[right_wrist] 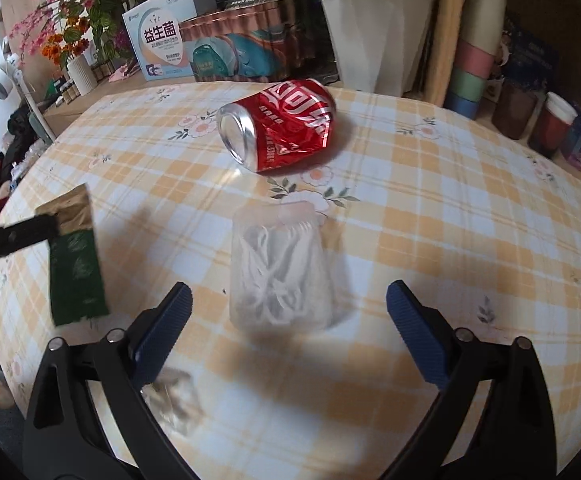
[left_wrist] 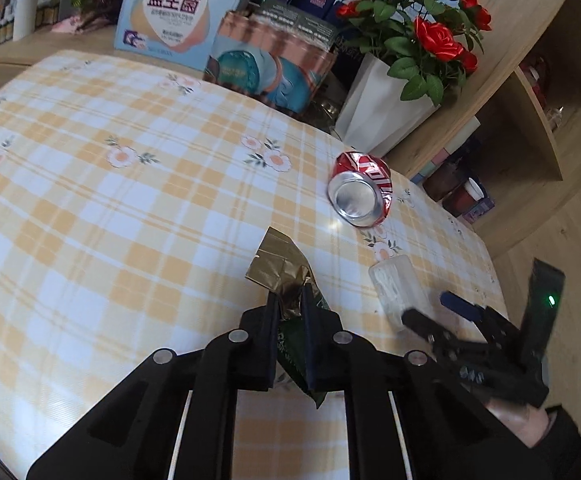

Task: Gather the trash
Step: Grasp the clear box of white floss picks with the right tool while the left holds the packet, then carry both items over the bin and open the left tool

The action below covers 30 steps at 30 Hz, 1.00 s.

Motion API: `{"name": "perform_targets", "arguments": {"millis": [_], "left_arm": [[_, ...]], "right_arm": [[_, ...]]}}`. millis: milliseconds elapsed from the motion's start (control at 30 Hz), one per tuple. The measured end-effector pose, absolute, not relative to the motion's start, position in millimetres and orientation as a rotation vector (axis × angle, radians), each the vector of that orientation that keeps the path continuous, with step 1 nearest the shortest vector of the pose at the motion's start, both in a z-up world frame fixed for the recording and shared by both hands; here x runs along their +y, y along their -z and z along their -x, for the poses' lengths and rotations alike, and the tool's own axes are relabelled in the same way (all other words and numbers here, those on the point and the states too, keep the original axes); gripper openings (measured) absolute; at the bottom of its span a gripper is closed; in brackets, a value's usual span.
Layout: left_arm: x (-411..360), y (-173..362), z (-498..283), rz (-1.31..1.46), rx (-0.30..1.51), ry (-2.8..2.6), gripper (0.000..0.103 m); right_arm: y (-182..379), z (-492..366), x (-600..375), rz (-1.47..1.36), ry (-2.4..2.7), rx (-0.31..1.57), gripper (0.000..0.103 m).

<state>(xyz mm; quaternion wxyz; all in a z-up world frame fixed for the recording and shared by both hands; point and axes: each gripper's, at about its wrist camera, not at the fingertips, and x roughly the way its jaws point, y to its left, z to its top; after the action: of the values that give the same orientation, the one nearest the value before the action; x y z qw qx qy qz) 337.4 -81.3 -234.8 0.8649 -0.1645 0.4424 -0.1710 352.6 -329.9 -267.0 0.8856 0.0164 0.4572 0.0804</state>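
Table (left_wrist: 90,184), covered in a yellow-and-white checked cloth with small flower prints; fills most of both wrist views.

Behind its far edge, a wooden ledge and shelving crowded with goods: a white faceted planter of red roses (left_wrist: 374,112), a pale blue box with large printed characters (left_wrist: 170,12), a shrink-wrapped pack of copper-coloured tins (left_wrist: 266,64). Stacked cups on the shelf at right (right_wrist: 478,40).

Red drink can (right_wrist: 282,124), dented, lying on its side on the cloth near the far edge, silver end toward the cameras. Apart from everything else.

Clear plastic packet of white picks (right_wrist: 278,272), flat on the cloth, nearer than the can and not touching it.

Right gripper (right_wrist: 290,320): blue-padded fingers (right_wrist: 166,328) spread wide, one either side of the near end of the packet, pads clear of it. Nothing held.

Wrapper (left_wrist: 278,268), gold at one end, dark green at the other, creased. Left gripper (left_wrist: 290,304) is clamped on it, fingers drawn close together with the foil pinched between them; the green end hangs down between the fingers toward the camera. In the right wrist view the wrapper appears at the left edge, one black finger across its gold end.

Small crumpled pale scrap (right_wrist: 174,404), blurred, on the cloth beside the right gripper's left finger.
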Motion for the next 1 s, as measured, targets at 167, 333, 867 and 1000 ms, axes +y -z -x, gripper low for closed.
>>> {"name": "perform_targets", "arguments": {"millis": [167,333,867,1000], "left_arm": [[-62.1,229.3,-317.3,0.28,0.889,0.316,0.011],[-54.3,225.2,-304.7,0.229,0.867,0.288,0.011],[-30.8,194.9,-264.2,0.176,0.811,0.255,0.011],[-27.2,185.7,-249.9,0.158,0.797,0.254,0.011]], "right_arm": [[280.8,-371.4,-325.7,-0.062,-0.117,0.991,0.079],[286.2,-375.8,-322.0,-0.045,-0.079,1.021,0.072],[242.1,-328.6,-284.9,-0.034,-0.176,0.972,0.058],[219.0,-302.1,-268.6,-0.043,-0.226,0.913,0.058]]}}
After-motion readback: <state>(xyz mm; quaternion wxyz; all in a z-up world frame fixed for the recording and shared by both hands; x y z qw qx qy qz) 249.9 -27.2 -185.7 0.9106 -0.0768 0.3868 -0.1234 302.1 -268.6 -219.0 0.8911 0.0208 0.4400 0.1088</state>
